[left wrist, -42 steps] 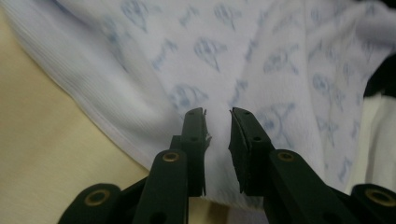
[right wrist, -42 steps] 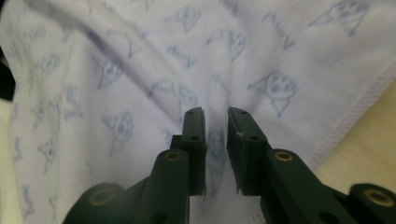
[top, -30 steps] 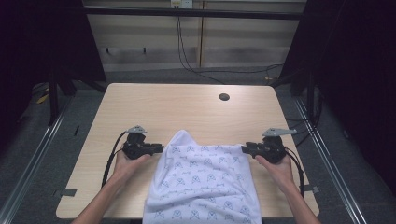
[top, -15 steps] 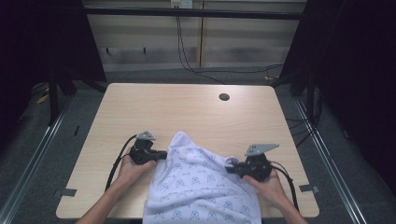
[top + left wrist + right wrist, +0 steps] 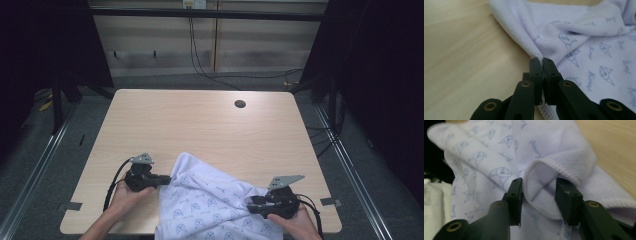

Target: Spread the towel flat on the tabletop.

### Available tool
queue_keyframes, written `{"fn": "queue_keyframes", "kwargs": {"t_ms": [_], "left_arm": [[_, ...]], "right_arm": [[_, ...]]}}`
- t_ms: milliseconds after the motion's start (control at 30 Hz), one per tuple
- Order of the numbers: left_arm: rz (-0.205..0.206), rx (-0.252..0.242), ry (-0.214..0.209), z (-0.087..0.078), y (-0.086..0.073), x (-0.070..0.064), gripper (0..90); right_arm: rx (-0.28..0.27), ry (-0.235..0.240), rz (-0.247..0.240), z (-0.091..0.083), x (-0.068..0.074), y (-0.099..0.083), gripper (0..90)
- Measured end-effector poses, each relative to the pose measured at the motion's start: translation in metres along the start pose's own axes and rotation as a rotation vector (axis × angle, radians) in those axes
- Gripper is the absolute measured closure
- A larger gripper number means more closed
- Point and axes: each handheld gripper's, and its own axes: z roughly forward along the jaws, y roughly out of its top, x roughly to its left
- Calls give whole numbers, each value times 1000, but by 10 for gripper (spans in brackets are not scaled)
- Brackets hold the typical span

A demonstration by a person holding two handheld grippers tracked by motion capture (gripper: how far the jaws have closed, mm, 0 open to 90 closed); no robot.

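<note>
A white towel [image 5: 210, 205] printed with small blue figures lies bunched at the table's near edge and hangs over it. My left gripper [image 5: 167, 180] is at the towel's left corner. In the left gripper view it [image 5: 541, 60] is shut on the hemmed edge of the towel [image 5: 584, 37]. My right gripper [image 5: 248, 202] is at the towel's right side, near the front edge. In the right gripper view it [image 5: 539, 182] stands open, its jaws well apart, with a loose fold of towel [image 5: 541, 175] lying between them.
The light wooden table [image 5: 200, 125] has a round cable hole [image 5: 240, 104] at the back right. Dark floor and metal rails run along both sides. A person's hands hold both grippers at the near edge.
My right gripper moved left and toward the front edge with the towel's corner, so the towel went from stretched flat to bunched. My left gripper shifted slightly right.
</note>
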Motion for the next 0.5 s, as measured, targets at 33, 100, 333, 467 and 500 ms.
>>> {"fn": "queue_keyframes", "kwargs": {"t_ms": [33,100,333,467,500], "left_arm": [[-5,-2,-10,-2,-2,-1,867],[-18,-28,-22,-8,-3,-1,843],[-91,-149,32,-9,16,30,778],[-95,-179,83,-4,29,44,776],[-105,-179,93,-1,32,47,776]], "right_arm": [[-14,-4,18,-3,-2,-1,559],[-42,-3,46,-8,-8,-2,531],[-158,-44,81,-26,-17,6,496],[-226,-65,101,-38,-25,10,531],[-230,-83,120,-39,-28,12,545]]}}
